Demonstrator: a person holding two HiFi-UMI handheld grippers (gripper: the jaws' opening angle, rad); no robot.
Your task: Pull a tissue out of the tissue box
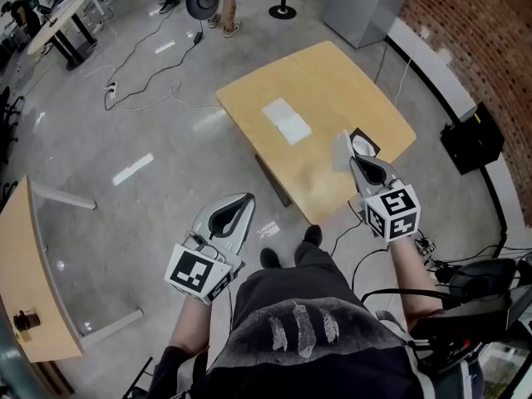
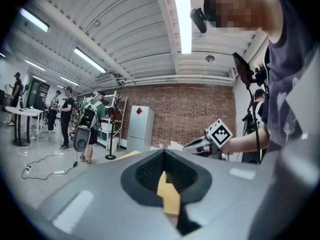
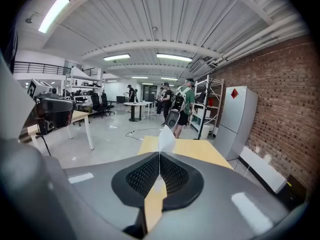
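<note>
Both arms (image 1: 409, 274) forward, right gripper (image 1: 359, 158) on tissue (image 1: 340, 150)

No words or numbers are readable; only a red diamond sign (image 3: 234, 93) stands on the grey cabinet (image 3: 236, 121).

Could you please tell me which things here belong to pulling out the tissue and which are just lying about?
Job in hand:
tissue, clamped in the right hand-held gripper; wooden table; flat white item on it, possibly the tissue pack.

Lying about:
floor cables; black case by the brick wall; grey cabinet; left hand-held gripper, shut and empty.
</note>
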